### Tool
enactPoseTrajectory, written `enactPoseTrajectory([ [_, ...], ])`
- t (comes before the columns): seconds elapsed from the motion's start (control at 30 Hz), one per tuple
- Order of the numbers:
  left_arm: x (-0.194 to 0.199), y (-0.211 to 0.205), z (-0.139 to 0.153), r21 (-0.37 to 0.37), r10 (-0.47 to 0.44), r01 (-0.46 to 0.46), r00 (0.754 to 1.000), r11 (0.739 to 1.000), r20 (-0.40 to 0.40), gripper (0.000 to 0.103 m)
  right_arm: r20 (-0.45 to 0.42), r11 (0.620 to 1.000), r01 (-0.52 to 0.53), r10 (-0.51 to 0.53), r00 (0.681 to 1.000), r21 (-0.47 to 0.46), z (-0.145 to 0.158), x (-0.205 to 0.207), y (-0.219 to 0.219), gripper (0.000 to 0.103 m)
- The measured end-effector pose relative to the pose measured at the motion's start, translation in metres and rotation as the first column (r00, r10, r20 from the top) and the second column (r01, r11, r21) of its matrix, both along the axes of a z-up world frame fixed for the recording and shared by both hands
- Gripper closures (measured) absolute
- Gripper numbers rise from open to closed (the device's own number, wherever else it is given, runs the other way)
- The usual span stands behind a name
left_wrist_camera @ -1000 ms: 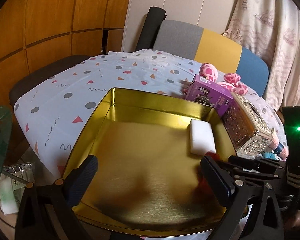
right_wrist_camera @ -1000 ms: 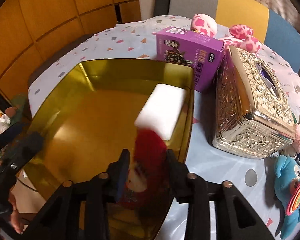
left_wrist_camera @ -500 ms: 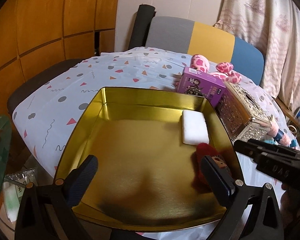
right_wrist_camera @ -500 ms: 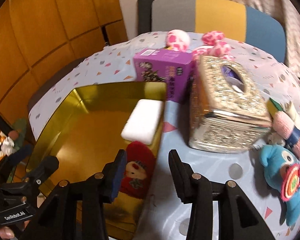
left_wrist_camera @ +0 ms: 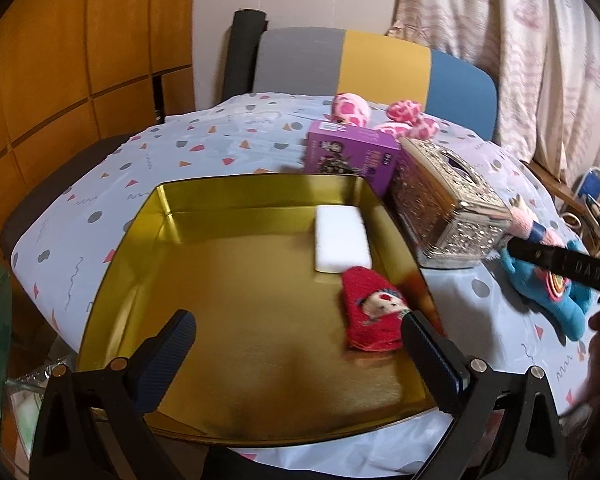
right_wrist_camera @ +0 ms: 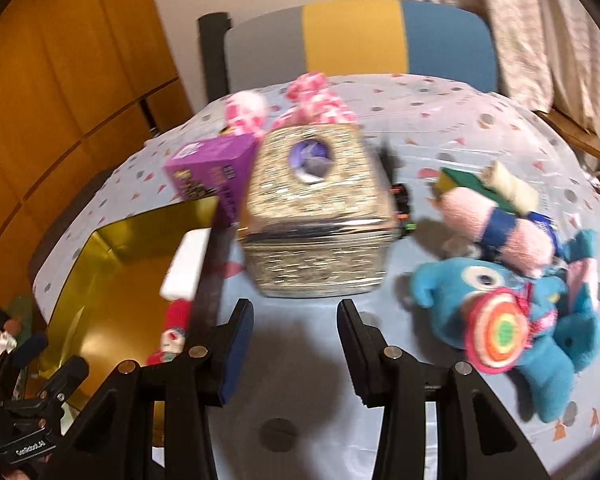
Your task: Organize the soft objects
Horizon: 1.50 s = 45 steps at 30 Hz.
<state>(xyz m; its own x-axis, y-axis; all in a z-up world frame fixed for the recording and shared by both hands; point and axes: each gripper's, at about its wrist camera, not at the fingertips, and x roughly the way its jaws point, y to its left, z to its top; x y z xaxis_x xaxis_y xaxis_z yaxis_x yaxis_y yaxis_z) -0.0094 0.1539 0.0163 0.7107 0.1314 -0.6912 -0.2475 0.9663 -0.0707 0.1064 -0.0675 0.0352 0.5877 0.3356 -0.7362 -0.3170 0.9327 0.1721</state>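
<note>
The left gripper [left_wrist_camera: 296,344] hangs low in the left wrist view with its jaws spread wide and released, both pads over the bare floor of the shallow gold metal tray [left_wrist_camera: 228,320], touching nothing. The right gripper [right_wrist_camera: 296,340], at the bottom of the right wrist view, has its jaws parted and empty above the pale patterned cloth of the bench [right_wrist_camera: 440,120], just right of the tray's right wall.

Two soft things lie in the tray along its right side: one white rectangular sponge [left_wrist_camera: 342,238] and, just below it, one red knitted sock with a doll face [left_wrist_camera: 372,316]. At the right of that view lie one blue plush toy with a rainbow disc [right_wrist_camera: 512,320] and one pink striped plush [right_wrist_camera: 496,232], touching. One pink spotted plush [right_wrist_camera: 312,102] sits behind one purple carton [left_wrist_camera: 350,154] and one silver ornate tissue box [right_wrist_camera: 318,212].

The tray's left half is bare; open cloth lies beneath the right jaws.
</note>
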Motion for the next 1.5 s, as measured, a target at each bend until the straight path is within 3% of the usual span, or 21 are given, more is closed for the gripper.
enactPoseTrajectory([
  [0.33,0.006,-0.028,-0.002,0.021,-0.083,0.084,0.996,0.996,-0.028,0.0,0.034,0.989,0.146,-0.146,0.989,0.016,0.011,0.007,-0.069,0.059],
  [0.5,0.011,-0.042,0.0,0.002,-0.147,0.147,0.989,0.989,-0.032,0.0,0.06,0.965,0.261,-0.262,0.963,0.027,0.018,0.012,-0.119,0.059],
  [0.67,0.02,-0.062,0.006,-0.067,-0.264,0.262,0.964,0.963,-0.033,0.0,0.078,0.901,0.432,-0.435,0.897,0.047,0.022,0.015,-0.183,0.059],
  [0.87,0.038,-0.108,0.014,-0.093,-0.396,0.392,0.918,0.915,-0.027,0.002,0.049,0.781,0.612,-0.621,0.782,0.121,0.012,0.01,-0.249,0.059],
  [0.97,0.05,-0.136,0.017,-0.103,-0.451,0.446,0.892,0.889,-0.027,0.012,-0.008,0.738,0.645,-0.657,0.754,0.199,0.007,0.01,-0.268,0.059],
  [1.07,0.066,-0.165,0.015,-0.12,-0.496,0.489,0.867,0.864,-0.036,0.015,-0.024,0.734,0.641,-0.653,0.757,0.223,0.005,0.01,-0.272,0.059],
  [1.17,0.081,-0.19,0.011,-0.142,-0.529,0.518,0.847,0.844,-0.052,0.025,-0.032,0.743,0.627,-0.639,0.768,0.234,0.004,0.012,-0.27,0.059],
  [1.27,0.097,-0.216,0.005,-0.161,-0.565,0.551,0.823,0.819,-0.062,0.025,-0.051,0.742,0.623,-0.632,0.773,0.249,0.001,0.011,-0.271,0.059],
  [1.4,0.119,-0.239,-0.003,-0.197,-0.583,0.562,0.809,0.804,-0.072,0.025,-0.091,0.724,0.633,-0.636,0.766,0.275,-0.005,0.011,-0.276,0.059],
  [1.5,0.131,-0.253,-0.008,-0.192,-0.578,0.558,0.814,0.807,-0.064,0.022,-0.116,0.71,0.64,-0.638,0.761,0.292,-0.008,0.012,-0.281,0.054],
])
